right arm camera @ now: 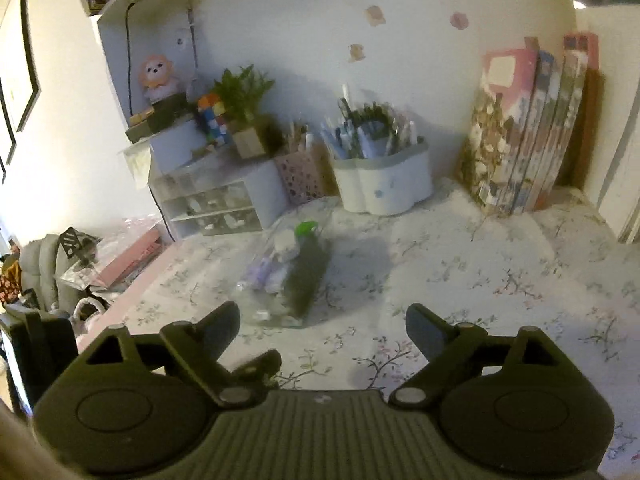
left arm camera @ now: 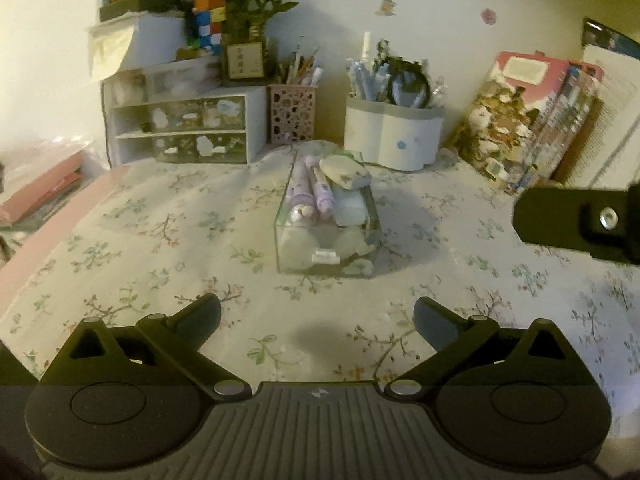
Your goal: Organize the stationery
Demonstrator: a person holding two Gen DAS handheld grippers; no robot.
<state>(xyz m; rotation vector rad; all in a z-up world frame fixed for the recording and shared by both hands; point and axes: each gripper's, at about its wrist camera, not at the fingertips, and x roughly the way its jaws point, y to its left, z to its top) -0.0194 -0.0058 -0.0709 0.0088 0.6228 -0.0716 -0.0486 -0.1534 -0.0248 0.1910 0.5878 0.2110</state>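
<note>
A clear rectangular box [left arm camera: 326,236] stands in the middle of the floral tablecloth. It holds two purple pens [left arm camera: 316,192], white erasers [left arm camera: 346,172] and small bits. My left gripper [left arm camera: 318,318] is open and empty, hovering just short of the box. My right gripper [right arm camera: 322,330] is open and empty, above the cloth in front of the same box [right arm camera: 286,276], which is blurred in the right wrist view. Part of the right gripper also shows at the right edge of the left wrist view [left arm camera: 580,220].
A white pen holder [left arm camera: 394,136], a pink perforated pen cup [left arm camera: 292,114] and a small drawer unit [left arm camera: 184,130] line the back wall. Books [left arm camera: 528,120] lean at the back right. Pink folders [left arm camera: 36,196] lie at the left edge.
</note>
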